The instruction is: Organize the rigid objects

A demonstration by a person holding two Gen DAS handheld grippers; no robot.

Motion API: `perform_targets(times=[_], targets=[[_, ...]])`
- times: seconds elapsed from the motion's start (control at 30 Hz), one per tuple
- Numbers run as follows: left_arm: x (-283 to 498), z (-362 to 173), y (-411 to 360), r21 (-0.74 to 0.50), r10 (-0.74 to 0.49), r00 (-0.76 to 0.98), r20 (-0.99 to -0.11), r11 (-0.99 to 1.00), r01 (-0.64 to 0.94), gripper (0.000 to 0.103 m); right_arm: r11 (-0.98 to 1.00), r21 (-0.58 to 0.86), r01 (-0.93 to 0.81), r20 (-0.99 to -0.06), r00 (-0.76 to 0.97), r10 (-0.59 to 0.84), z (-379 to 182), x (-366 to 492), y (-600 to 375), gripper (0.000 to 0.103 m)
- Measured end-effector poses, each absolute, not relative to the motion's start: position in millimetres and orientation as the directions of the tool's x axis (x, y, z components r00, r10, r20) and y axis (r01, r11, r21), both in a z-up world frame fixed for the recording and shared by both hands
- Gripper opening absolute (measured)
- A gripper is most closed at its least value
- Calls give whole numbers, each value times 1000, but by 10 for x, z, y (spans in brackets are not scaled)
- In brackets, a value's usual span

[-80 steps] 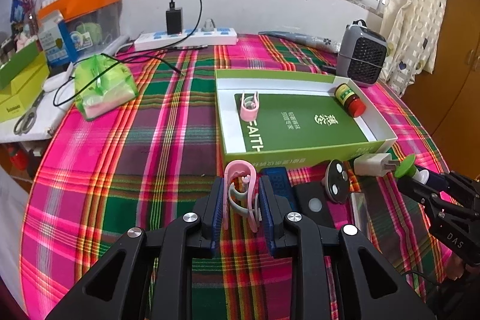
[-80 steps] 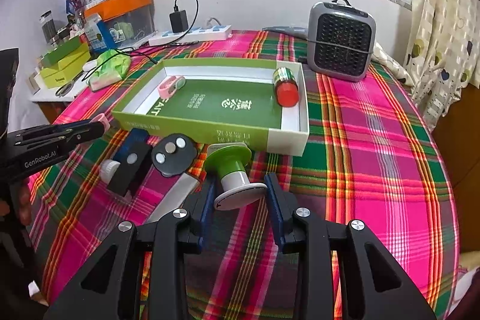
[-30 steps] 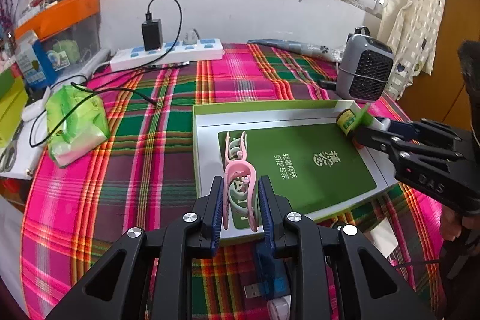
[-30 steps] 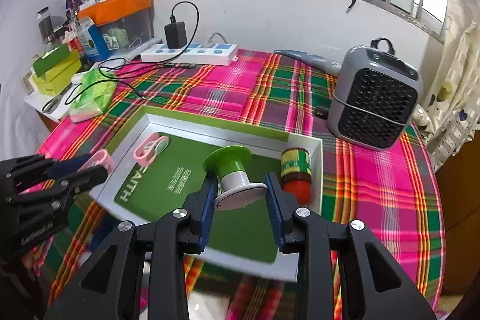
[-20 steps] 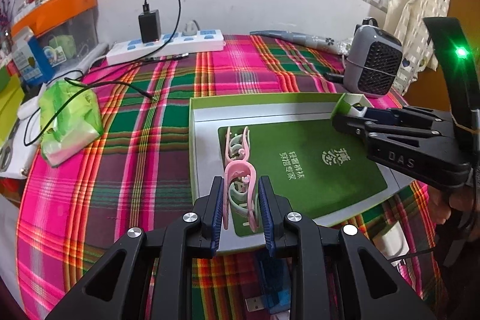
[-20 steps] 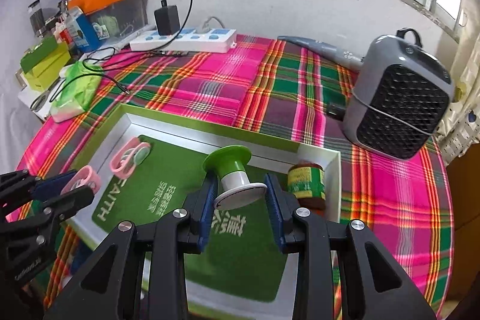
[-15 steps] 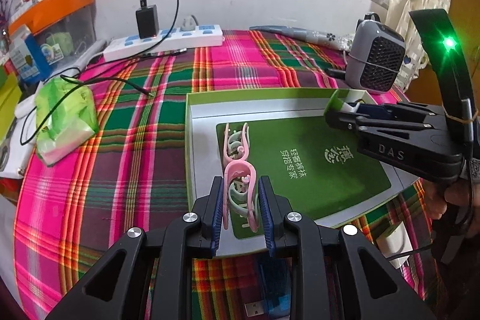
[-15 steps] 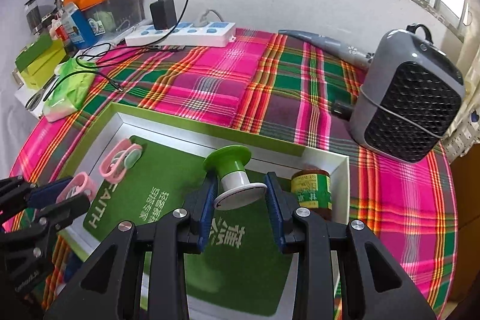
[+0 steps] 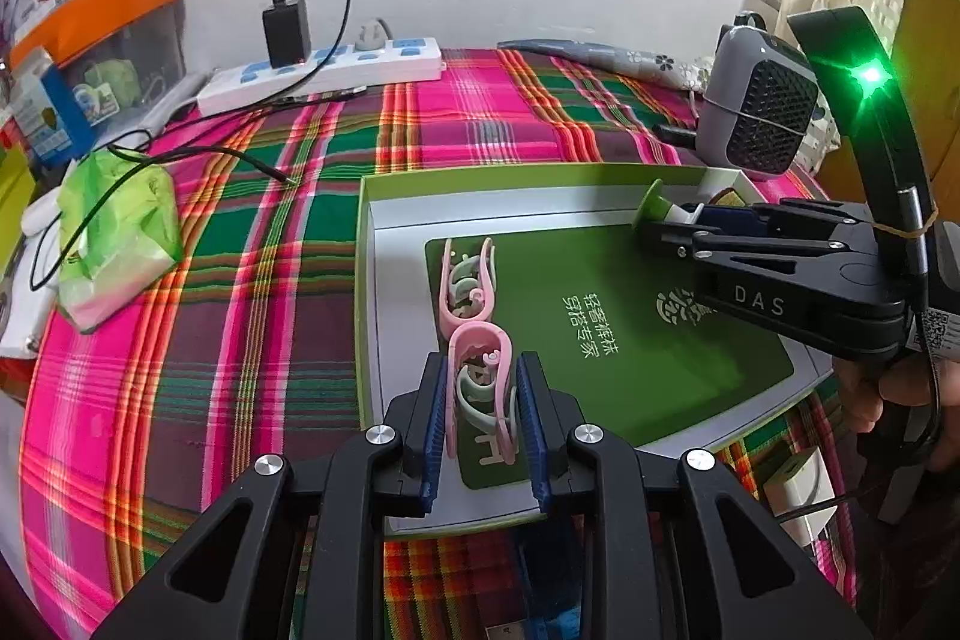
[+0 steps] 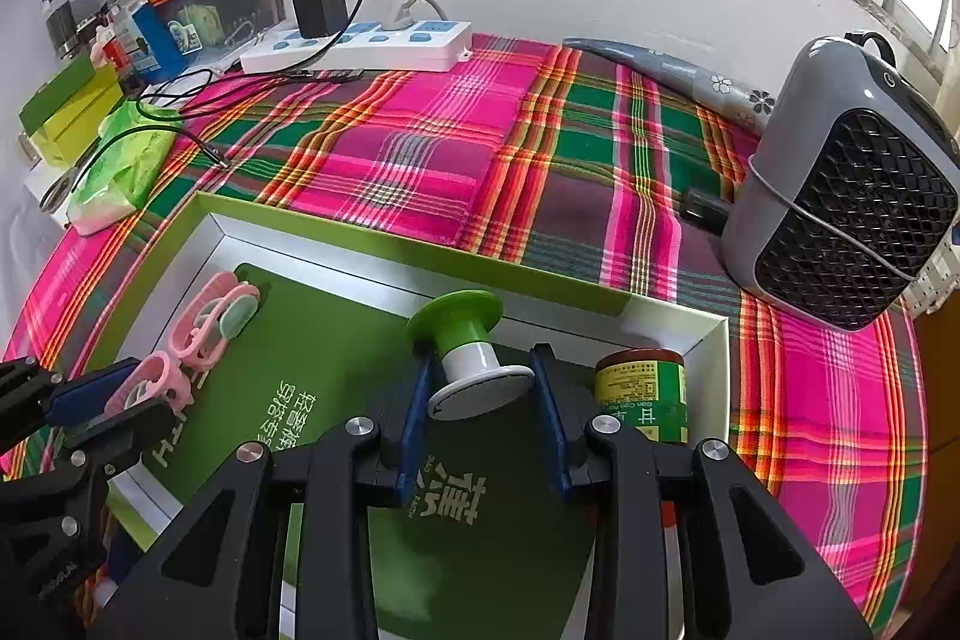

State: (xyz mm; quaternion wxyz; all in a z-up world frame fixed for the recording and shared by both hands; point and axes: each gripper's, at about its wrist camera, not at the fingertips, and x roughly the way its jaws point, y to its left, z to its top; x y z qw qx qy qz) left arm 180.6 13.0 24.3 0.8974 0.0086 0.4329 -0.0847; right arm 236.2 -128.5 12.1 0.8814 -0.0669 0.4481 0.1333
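The left gripper (image 9: 483, 412) is clamped on a pink clip (image 9: 480, 376), which stands upright between its two blue pads over the near left part of the green box (image 9: 362, 244). Just ahead of it, a second pink clip (image 9: 465, 280) lies flat on the box floor, its near end almost meeting the held one; whether they touch is not clear. The right gripper (image 10: 485, 403) grips a green-and-white spool (image 10: 471, 352) by its white disc end, with the green flange pointing away toward the far wall of the box. The spool hangs over the far right part of the box, and right beside it, toward the right wall, stands a small jar (image 10: 642, 388) with a red lid and green label in the far right corner. In the left wrist view the right gripper (image 9: 654, 220) reaches in from the right across the box, well apart from the left one. The middle of the box floor, a dark green panel with pale lettering, is bare between the clips and the jar. The box sits on a plaid tablecloth (image 10: 420, 130); beyond its far wall the cloth lies open up to a white power strip (image 10: 360, 46) and a grey heater (image 10: 840, 214) at the right. A green plastic bag (image 9: 114, 232) lies off to the left.
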Motion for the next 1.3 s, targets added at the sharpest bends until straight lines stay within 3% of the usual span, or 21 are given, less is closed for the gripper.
perform_targets(times=[0.7, 0.87, 1.3], targets=[[1817, 235, 114, -43, -133, 606, -784, 986, 161, 23, 956, 16, -293, -812, 554, 183, 82, 2380, -1266, 34], [1816, 234, 111, -43, -133, 606, -785, 986, 162, 23, 955, 20, -296, -813, 551, 187, 79, 2370, -1252, 45], [1789, 263, 95, -37, -129, 607, -784, 986, 162, 32, 959, 31, -282, -807, 559, 190, 109, 2340, -1287, 48]])
